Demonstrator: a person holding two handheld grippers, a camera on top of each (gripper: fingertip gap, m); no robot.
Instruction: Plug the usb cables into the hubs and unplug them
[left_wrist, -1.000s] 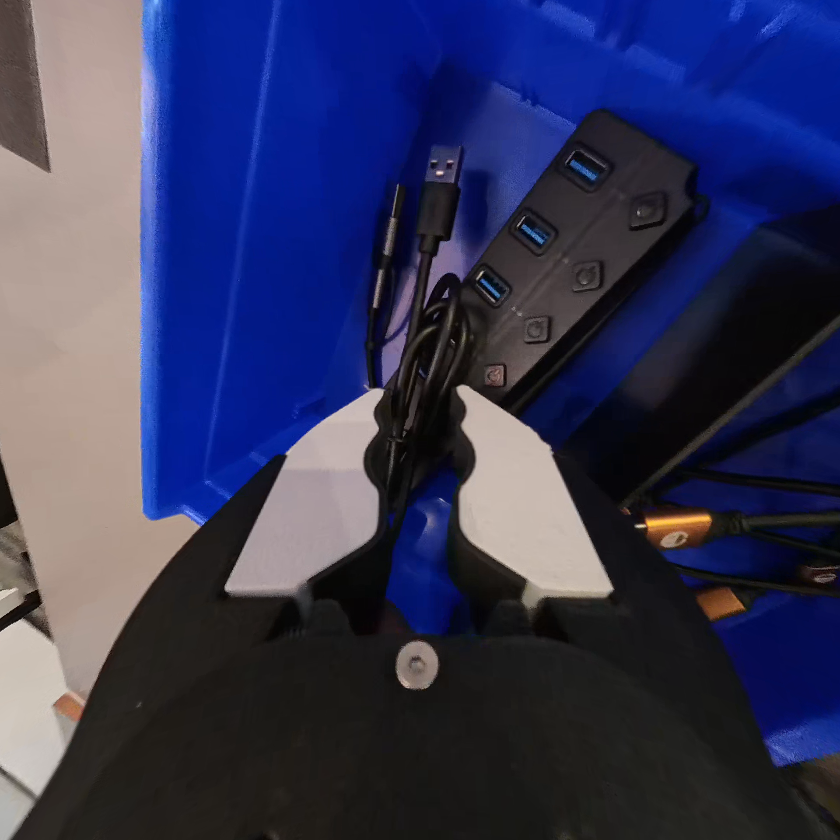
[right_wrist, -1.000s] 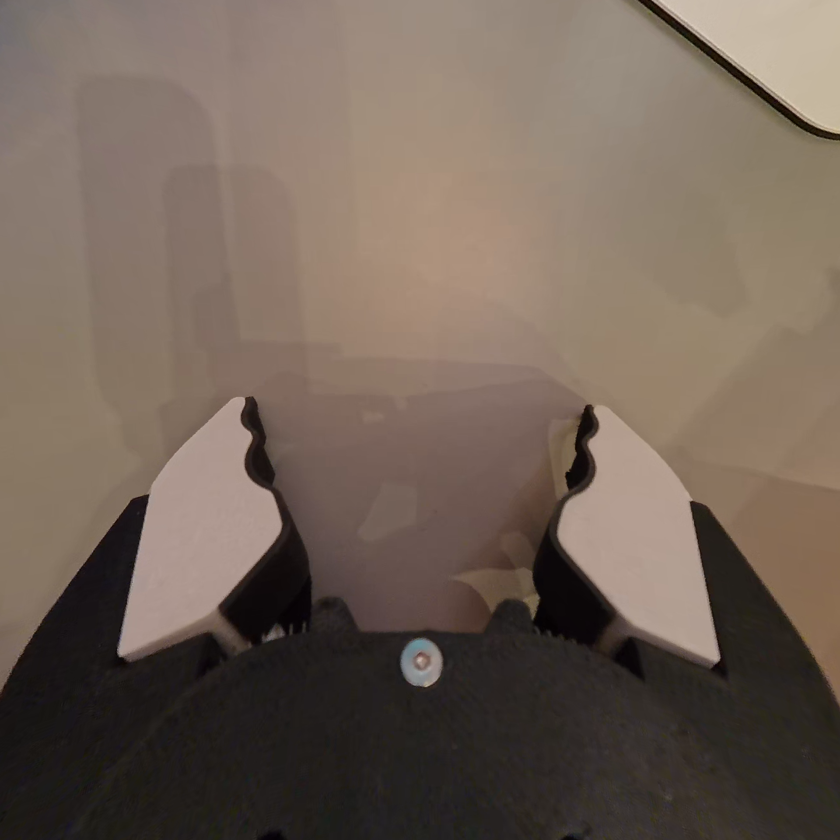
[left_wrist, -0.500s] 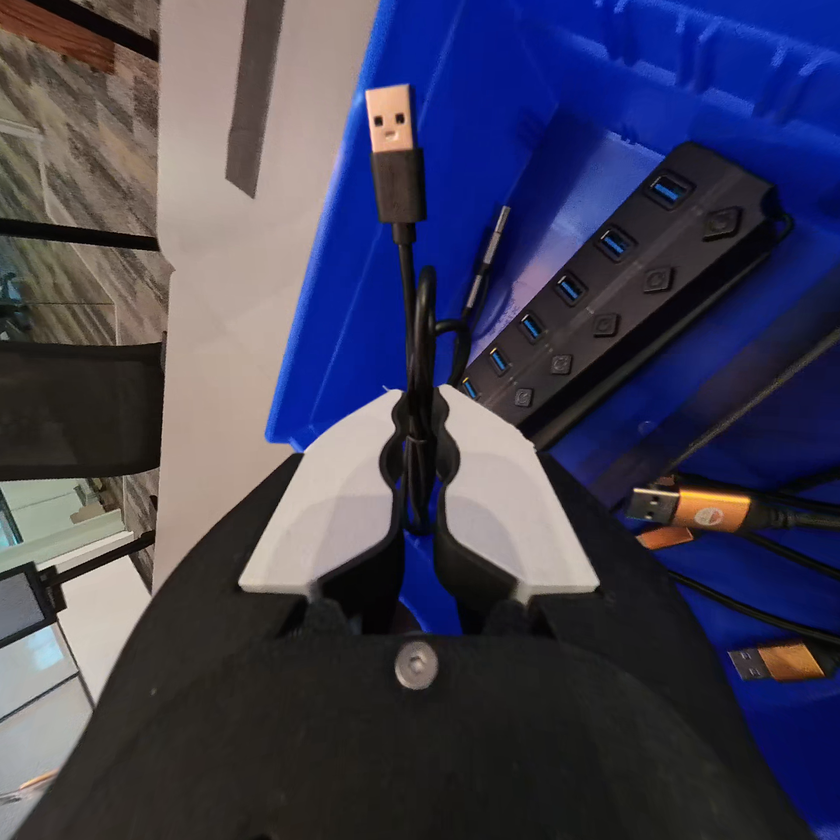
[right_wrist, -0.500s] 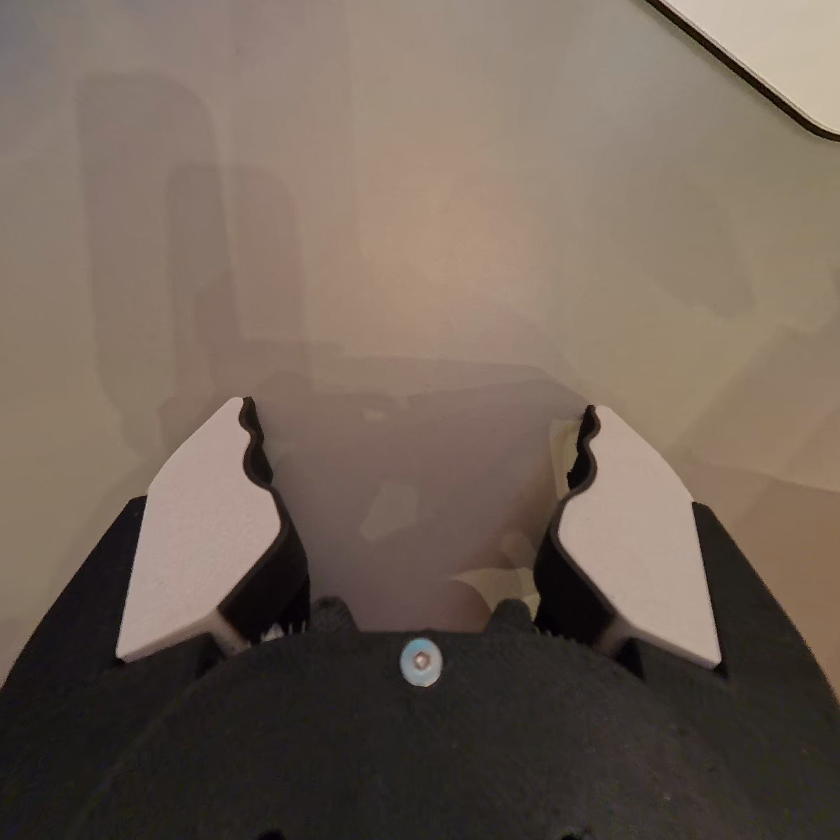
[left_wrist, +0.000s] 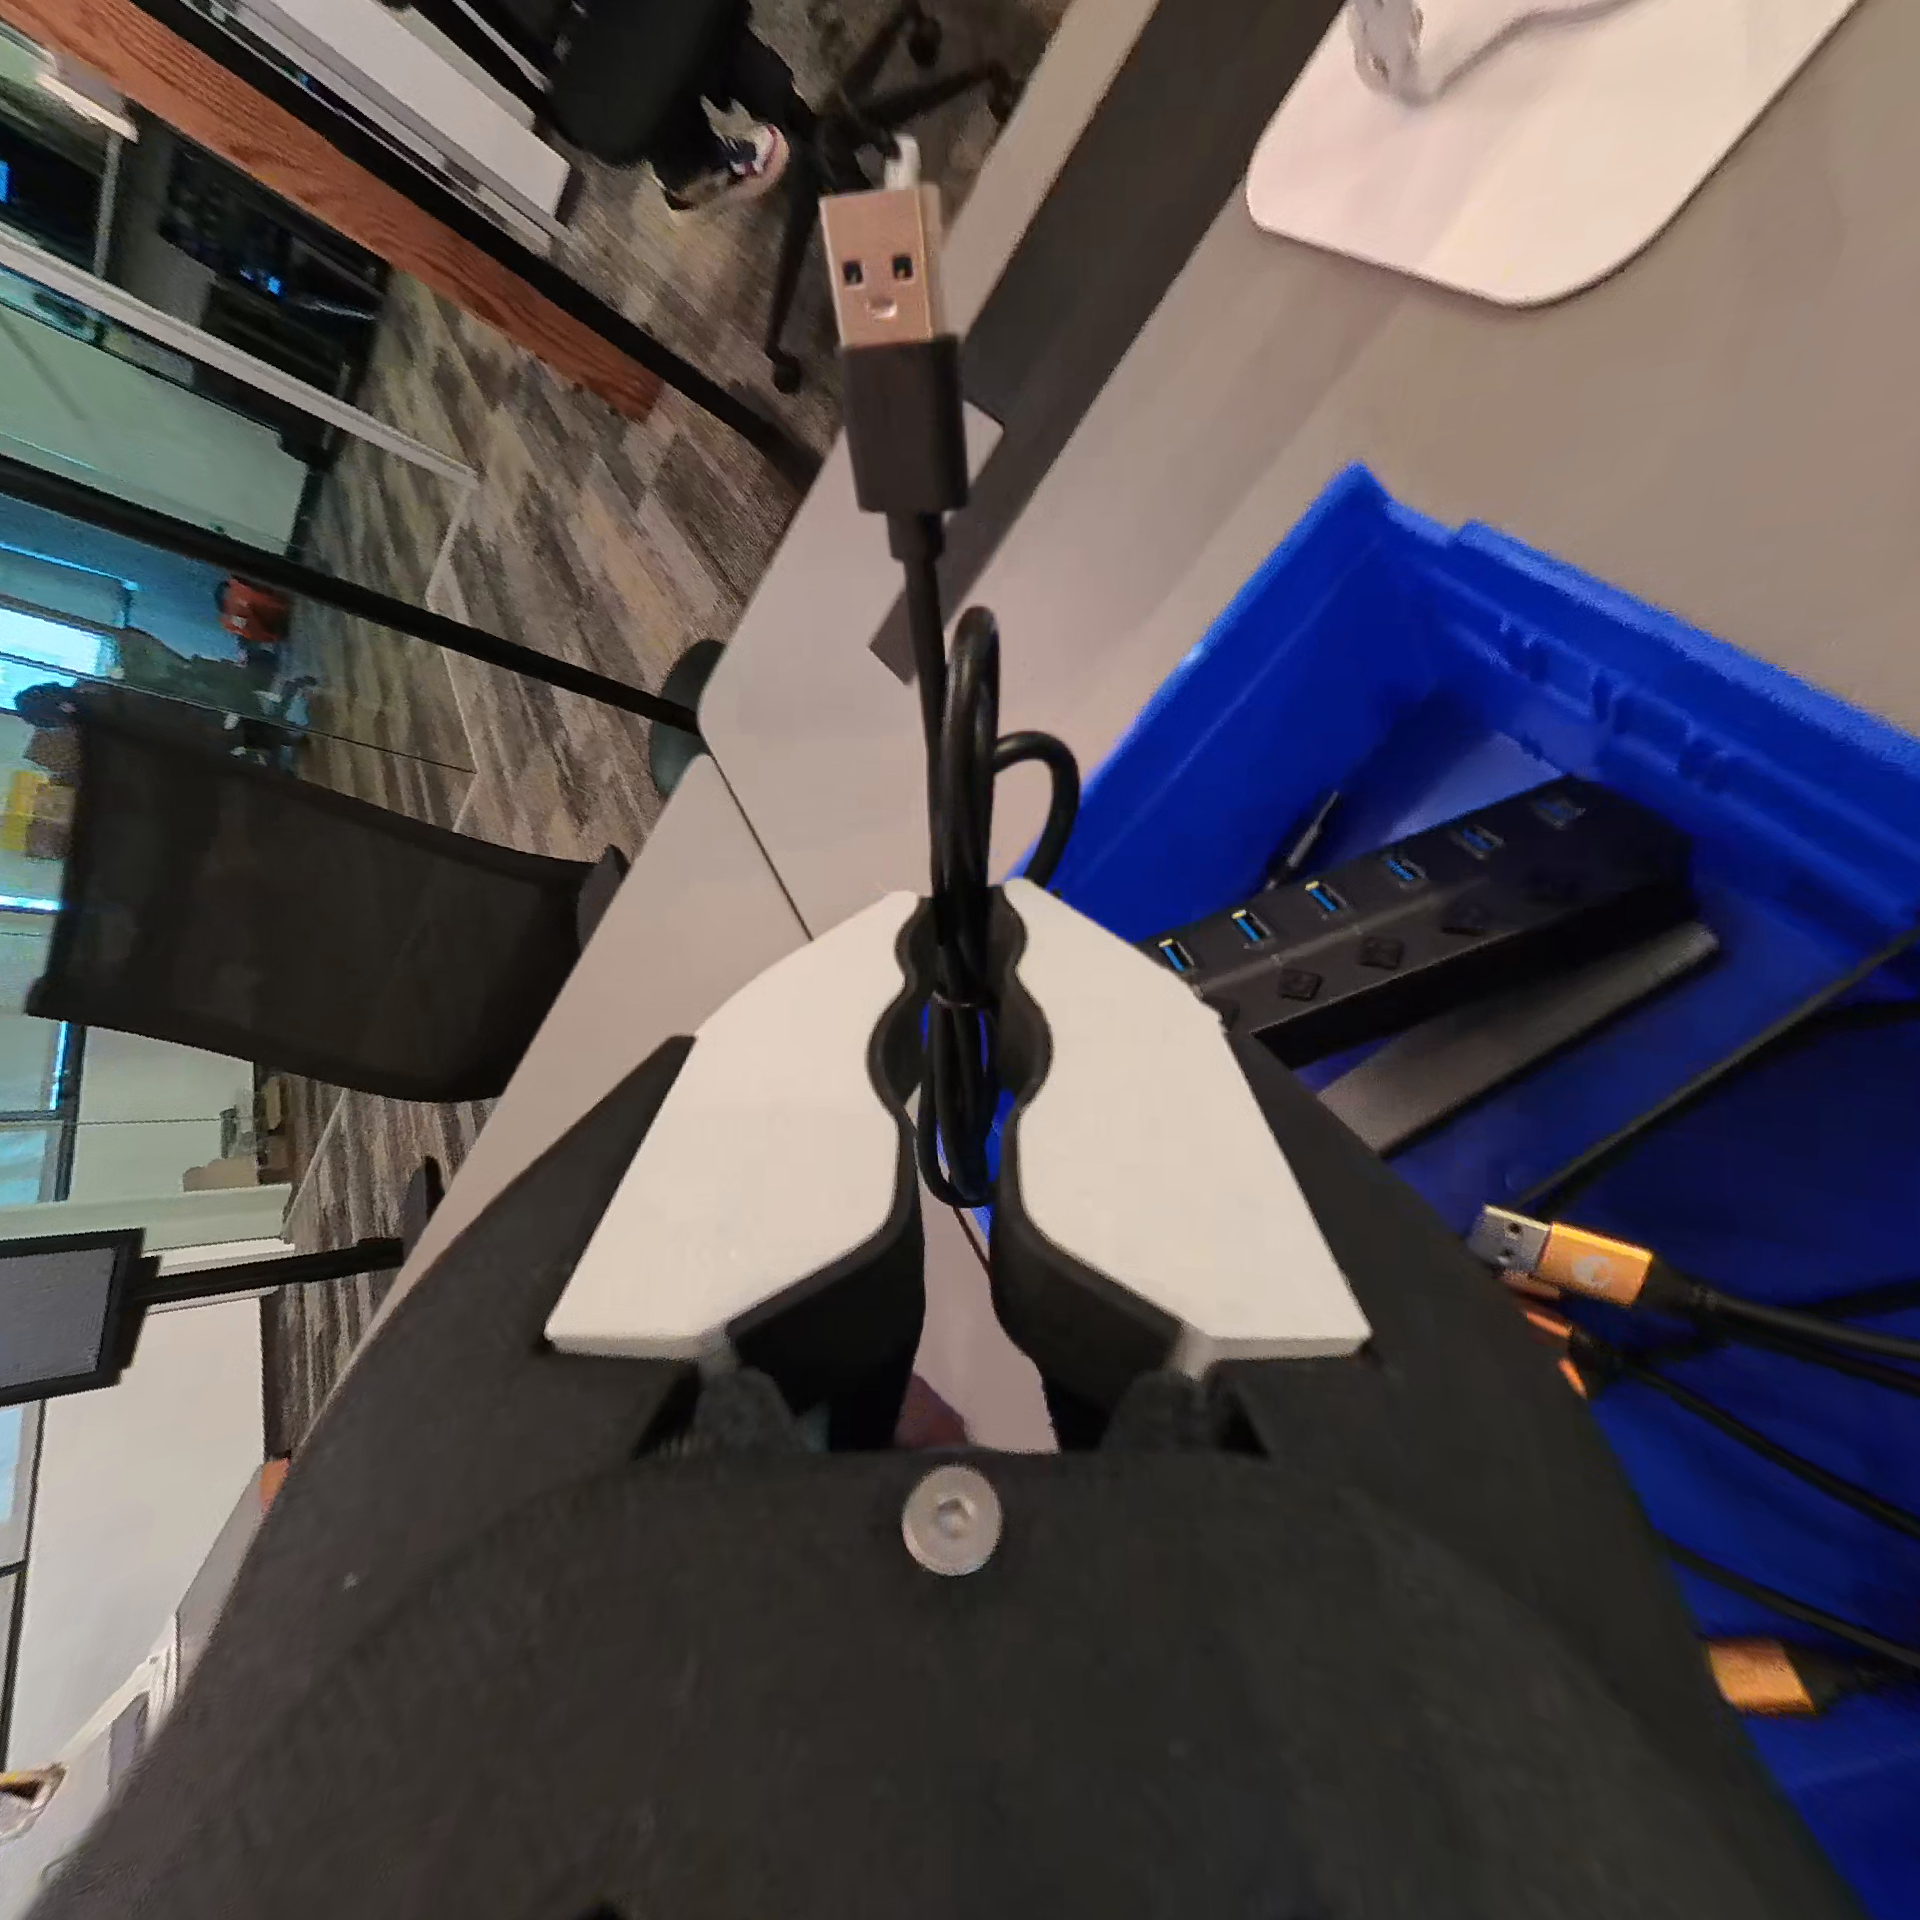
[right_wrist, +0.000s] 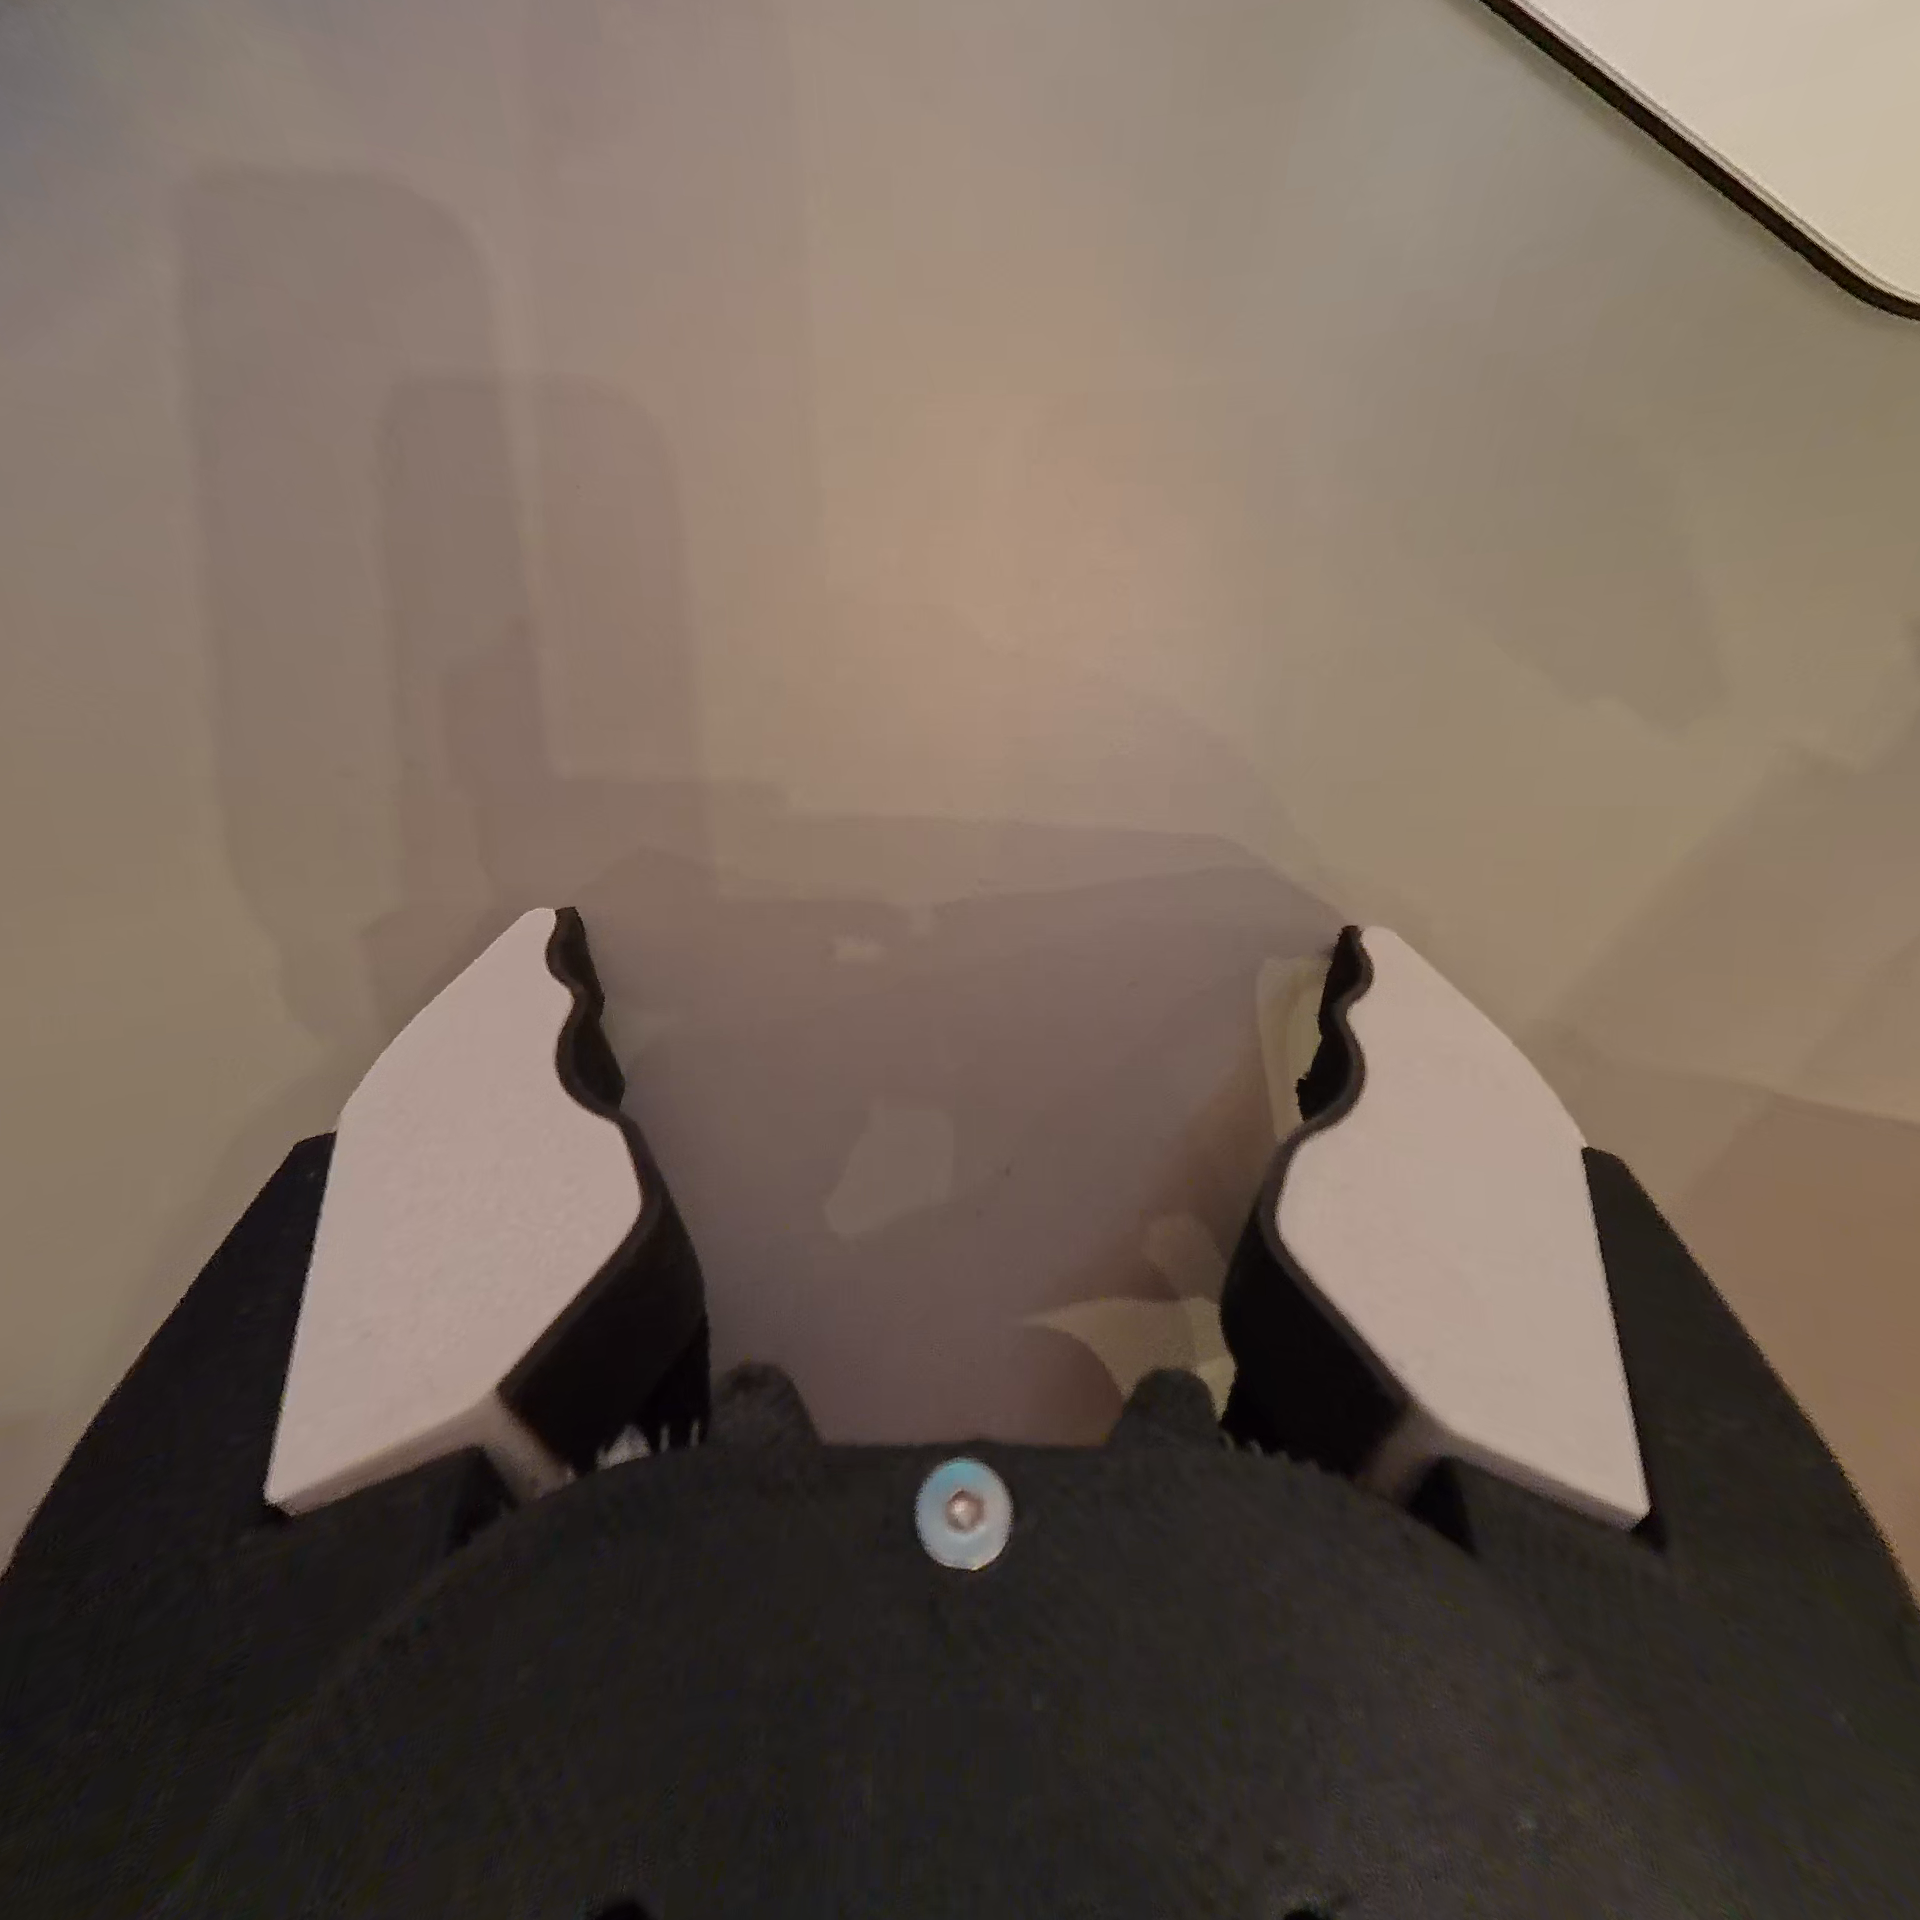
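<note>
My left gripper (left_wrist: 961, 914) is shut on a coiled black USB cable (left_wrist: 961, 831). Its silver USB-A plug (left_wrist: 885, 275) sticks up ahead of the fingertips, above the table beside the blue bin (left_wrist: 1558, 665). A black hub (left_wrist: 1423, 925) with a row of blue ports lies in the bin, to the right of the gripper. Orange-sleeved USB plugs (left_wrist: 1558, 1259) on black cables lie in the bin lower right. My right gripper (right_wrist: 956, 935) is open and empty over the bare grey table (right_wrist: 935, 468).
A white pad (left_wrist: 1538, 135) lies on the grey table (left_wrist: 1455, 395) beyond the bin; its corner also shows in the right wrist view (right_wrist: 1766, 114). The table edge (left_wrist: 727, 748) runs left of the bin, with office chairs (left_wrist: 281, 935) and carpet beyond. About 45 cm separates my left fingertips from my right.
My left gripper has lifted the black cable up and out of the bin, moving back and left; the hub now sits farther right. The right gripper has not moved.
</note>
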